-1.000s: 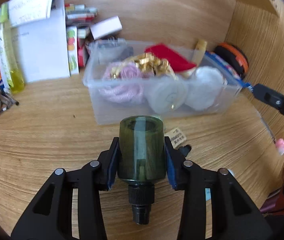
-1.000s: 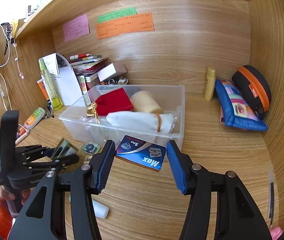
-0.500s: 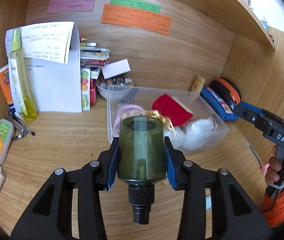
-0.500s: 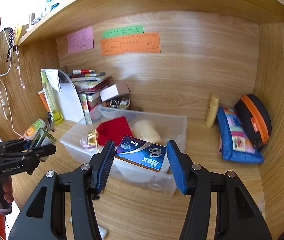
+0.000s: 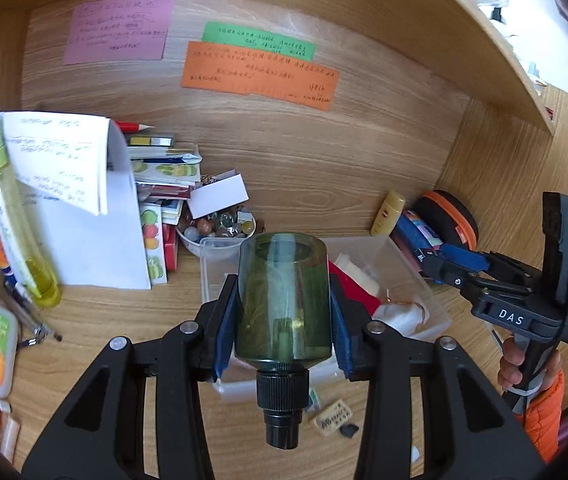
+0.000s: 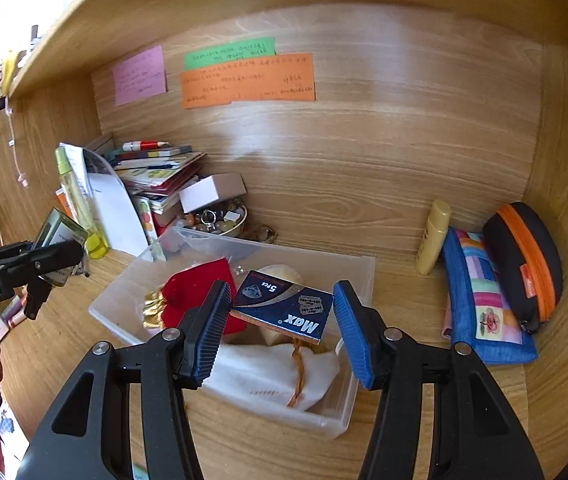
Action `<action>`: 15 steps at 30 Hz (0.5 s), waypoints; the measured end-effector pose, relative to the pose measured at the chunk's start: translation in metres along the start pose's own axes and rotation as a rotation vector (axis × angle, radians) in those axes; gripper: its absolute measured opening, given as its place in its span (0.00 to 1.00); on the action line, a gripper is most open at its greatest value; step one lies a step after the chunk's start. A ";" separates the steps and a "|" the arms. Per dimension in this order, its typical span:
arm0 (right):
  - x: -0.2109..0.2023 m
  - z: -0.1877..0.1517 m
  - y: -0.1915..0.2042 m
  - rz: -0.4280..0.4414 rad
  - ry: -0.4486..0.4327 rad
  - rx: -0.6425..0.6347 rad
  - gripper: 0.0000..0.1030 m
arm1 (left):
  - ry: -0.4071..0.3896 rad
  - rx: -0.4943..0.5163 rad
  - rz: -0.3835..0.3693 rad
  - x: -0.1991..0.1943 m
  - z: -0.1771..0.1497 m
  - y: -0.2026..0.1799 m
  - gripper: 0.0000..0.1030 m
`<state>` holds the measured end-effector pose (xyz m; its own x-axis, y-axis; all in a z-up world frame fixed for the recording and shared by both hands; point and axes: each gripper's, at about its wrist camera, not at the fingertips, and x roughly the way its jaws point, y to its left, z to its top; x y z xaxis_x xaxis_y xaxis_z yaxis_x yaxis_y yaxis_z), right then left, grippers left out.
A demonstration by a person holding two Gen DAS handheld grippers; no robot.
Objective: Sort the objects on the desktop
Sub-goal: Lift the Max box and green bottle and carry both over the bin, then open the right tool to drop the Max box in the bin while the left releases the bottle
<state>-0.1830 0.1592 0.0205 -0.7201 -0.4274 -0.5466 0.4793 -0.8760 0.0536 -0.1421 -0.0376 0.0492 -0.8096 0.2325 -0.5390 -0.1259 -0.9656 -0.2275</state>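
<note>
My left gripper (image 5: 283,320) is shut on a dark green see-through bottle (image 5: 284,280), its black cap pointing back at the camera. It hangs above the near left end of a clear plastic bin (image 5: 219,245). My right gripper (image 6: 281,308) is shut on a flat blue box (image 6: 284,310) printed "Max", held tilted over the bin (image 6: 344,416). The bin holds a red pouch (image 6: 199,284), a white cloth bag (image 6: 259,376) and something gold. The right wrist view shows the left gripper (image 6: 49,260) and the bottle (image 6: 59,240) at far left; the left wrist view shows the right gripper (image 5: 454,266) at right.
A bowl of beads (image 6: 219,220), a stack of books (image 6: 155,172), curled paper (image 5: 83,216) and a yellow spray bottle (image 5: 15,216) crowd the back left. A yellow tube (image 6: 432,236), a blue pouch (image 6: 484,300) and a black-orange case (image 6: 524,264) sit at right. A shelf runs overhead.
Both grippers have risen with their loads. The left one has lifted the bottle from desk height to above the bin. The right one has carried the blue box forward over the bin.
</note>
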 end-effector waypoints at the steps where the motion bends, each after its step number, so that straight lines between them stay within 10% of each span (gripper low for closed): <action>1: 0.006 0.003 -0.003 0.004 0.008 0.009 0.48 | 0.008 0.001 0.003 0.006 0.002 0.000 0.40; 15: 0.054 -0.002 -0.013 0.023 0.084 0.032 0.48 | 0.117 -0.029 0.016 0.070 -0.004 0.008 0.40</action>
<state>-0.2272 0.1476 -0.0120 -0.6635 -0.4288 -0.6131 0.4780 -0.8733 0.0935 -0.1974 -0.0282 0.0069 -0.7387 0.2304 -0.6335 -0.0950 -0.9660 -0.2406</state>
